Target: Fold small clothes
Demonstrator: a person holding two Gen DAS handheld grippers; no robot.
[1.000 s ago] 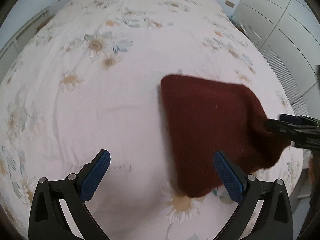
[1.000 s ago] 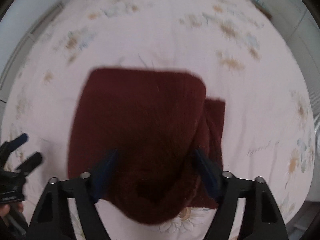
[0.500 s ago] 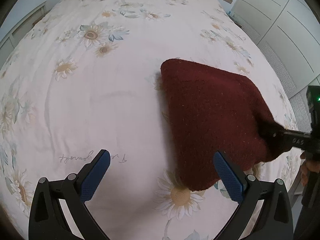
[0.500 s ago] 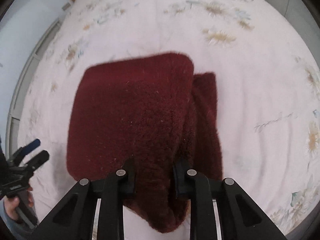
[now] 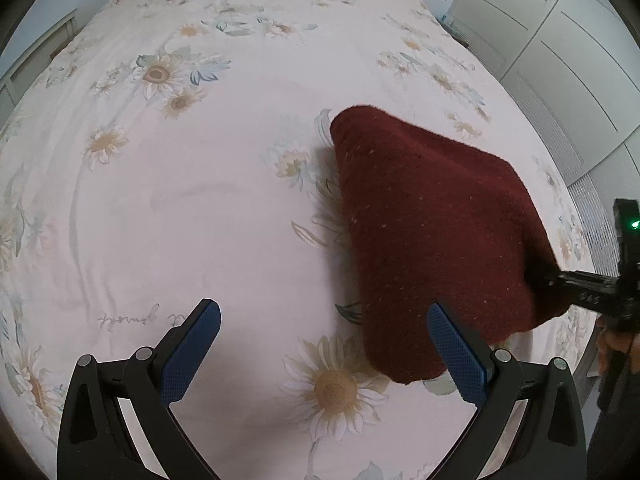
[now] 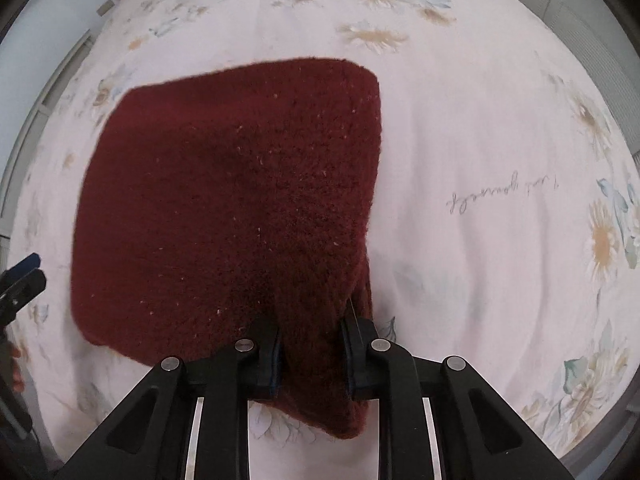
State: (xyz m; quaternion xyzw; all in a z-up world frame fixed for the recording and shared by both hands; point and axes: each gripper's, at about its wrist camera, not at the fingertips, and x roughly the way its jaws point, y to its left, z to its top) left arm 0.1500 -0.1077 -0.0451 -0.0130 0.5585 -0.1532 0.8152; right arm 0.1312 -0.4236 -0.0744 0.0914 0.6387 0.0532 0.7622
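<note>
While clamped on maroon knit (image 6: 240,208) by right gripper (image 6: 312,354) — left gripper (image 5: 324,344) spread wide, idle — could slip, fold sagging unevenly

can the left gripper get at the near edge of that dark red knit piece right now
Probably yes. The left gripper is open and holds nothing, and the red knit piece lies just ahead to its right on the floral bedspread, nothing between. The right gripper pinches its far side.
</note>
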